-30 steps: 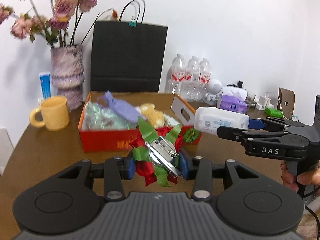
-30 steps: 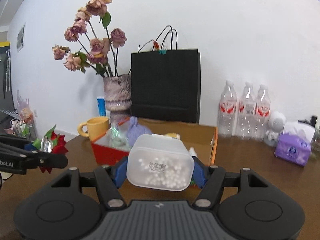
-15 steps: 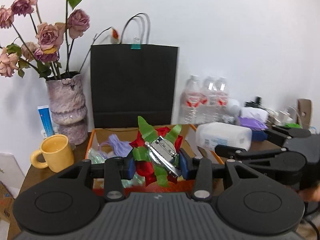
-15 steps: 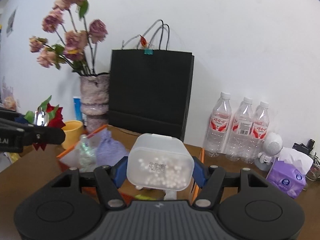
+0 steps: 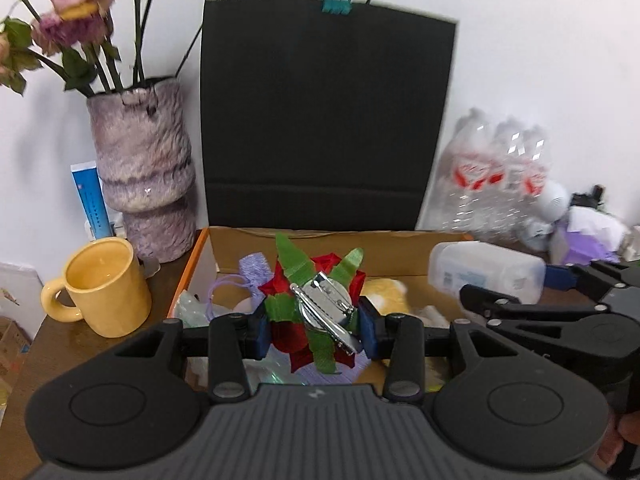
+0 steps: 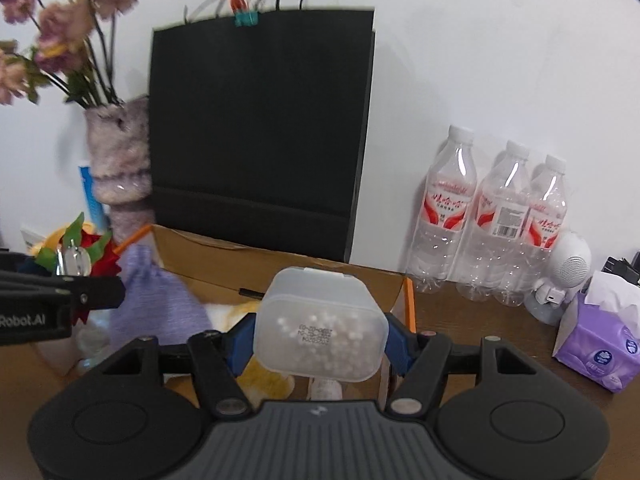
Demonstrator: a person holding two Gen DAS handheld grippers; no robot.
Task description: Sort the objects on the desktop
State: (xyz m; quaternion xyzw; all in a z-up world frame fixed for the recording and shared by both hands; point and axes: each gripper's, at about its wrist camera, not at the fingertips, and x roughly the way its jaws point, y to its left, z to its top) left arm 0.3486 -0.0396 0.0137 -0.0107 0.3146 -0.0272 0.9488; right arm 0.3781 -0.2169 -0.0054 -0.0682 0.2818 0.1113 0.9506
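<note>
Yellow mug (image 5: 105, 288) beside box (image 5: 400, 236): left wrist view only.

We see a black paper bag (image 5: 326, 116) with a teal binder clip (image 5: 337, 5) against the wall | left of it a mottled vase (image 5: 144, 168) of dried roses (image 6: 60, 28) | yellow mug (image 5: 102, 292) near the vase | three water bottles (image 6: 496, 216) at right | white speaker (image 6: 570, 264) | purple tissue pack (image 6: 598, 350) | brown table (image 6: 480, 320)

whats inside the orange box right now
In the orange box: a lilac pouch, something yellow and fluffy, and a clear wrapped item at the left. The held red flower pin and white container cover the rest.
</note>
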